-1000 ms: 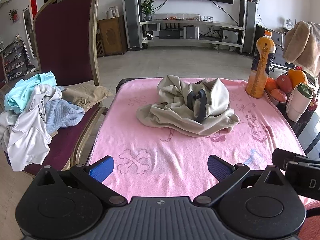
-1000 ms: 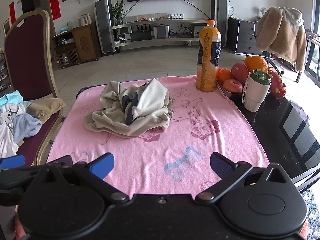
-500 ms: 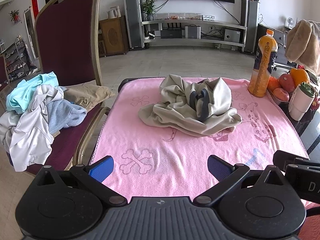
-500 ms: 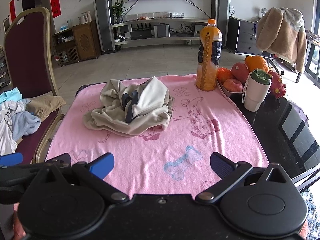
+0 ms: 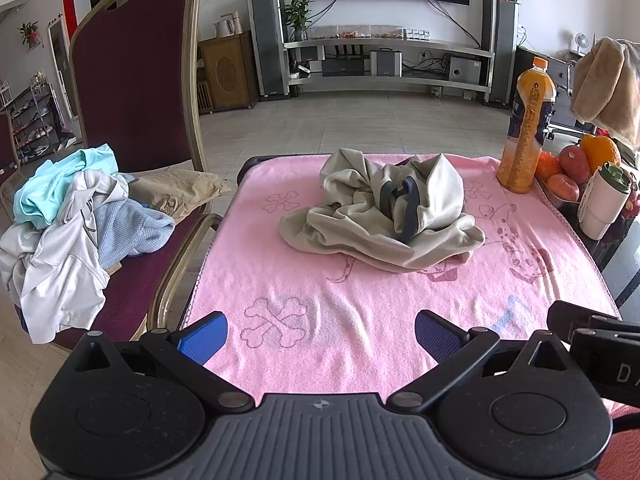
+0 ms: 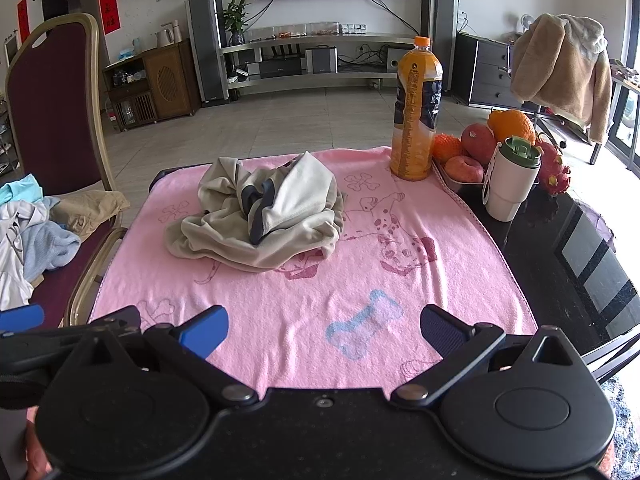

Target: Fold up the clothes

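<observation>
Crumpled beige fabric garment with dark navy trim [image 5: 380, 216] heaped mid-way across pink printed towel [image 5: 360, 320]. Left gripper [image 5: 320, 330] and right gripper [image 6: 324, 330] spread wide, empty, at near edge, well apart from garment.

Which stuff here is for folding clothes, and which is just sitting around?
For the folding:
beige garment, crumpled on the pink towel
pile of clothes on the chair
left gripper and right gripper, both open

Just lying about:
juice bottle
fruit
white cup
</observation>
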`<control>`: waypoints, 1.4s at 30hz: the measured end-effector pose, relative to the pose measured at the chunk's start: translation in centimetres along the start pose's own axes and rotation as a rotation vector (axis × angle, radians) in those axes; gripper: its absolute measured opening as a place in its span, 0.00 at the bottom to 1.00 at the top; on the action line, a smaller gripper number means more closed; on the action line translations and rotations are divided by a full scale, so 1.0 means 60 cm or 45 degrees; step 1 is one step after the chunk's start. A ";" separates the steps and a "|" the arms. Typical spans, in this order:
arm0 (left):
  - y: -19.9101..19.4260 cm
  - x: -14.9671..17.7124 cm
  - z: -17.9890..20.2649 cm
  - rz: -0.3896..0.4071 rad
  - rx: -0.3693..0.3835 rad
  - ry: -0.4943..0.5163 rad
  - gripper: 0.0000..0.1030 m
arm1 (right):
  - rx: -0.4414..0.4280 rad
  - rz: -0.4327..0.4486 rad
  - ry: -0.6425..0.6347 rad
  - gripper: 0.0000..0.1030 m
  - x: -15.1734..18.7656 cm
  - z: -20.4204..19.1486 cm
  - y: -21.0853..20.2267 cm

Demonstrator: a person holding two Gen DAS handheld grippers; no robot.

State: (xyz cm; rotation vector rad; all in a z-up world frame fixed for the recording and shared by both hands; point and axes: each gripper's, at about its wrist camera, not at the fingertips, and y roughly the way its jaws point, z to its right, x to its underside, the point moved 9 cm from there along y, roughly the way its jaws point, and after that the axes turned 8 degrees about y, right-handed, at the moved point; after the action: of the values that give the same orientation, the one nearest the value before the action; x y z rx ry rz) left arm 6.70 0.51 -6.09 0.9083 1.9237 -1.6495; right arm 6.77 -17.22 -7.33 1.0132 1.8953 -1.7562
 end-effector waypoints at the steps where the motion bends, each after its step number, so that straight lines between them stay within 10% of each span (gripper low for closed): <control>1: 0.000 0.000 0.000 0.000 0.000 -0.001 0.99 | 0.001 0.000 0.000 1.00 0.000 0.000 0.000; 42: 0.034 -0.032 -0.050 -0.057 0.007 -0.076 0.99 | -0.141 -0.024 0.174 1.00 -0.062 0.019 0.023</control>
State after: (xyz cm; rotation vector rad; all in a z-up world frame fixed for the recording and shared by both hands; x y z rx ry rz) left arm 9.70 3.21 -5.58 0.8140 1.9134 -1.6892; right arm 10.02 -19.30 -5.93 1.1020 2.0665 -1.6089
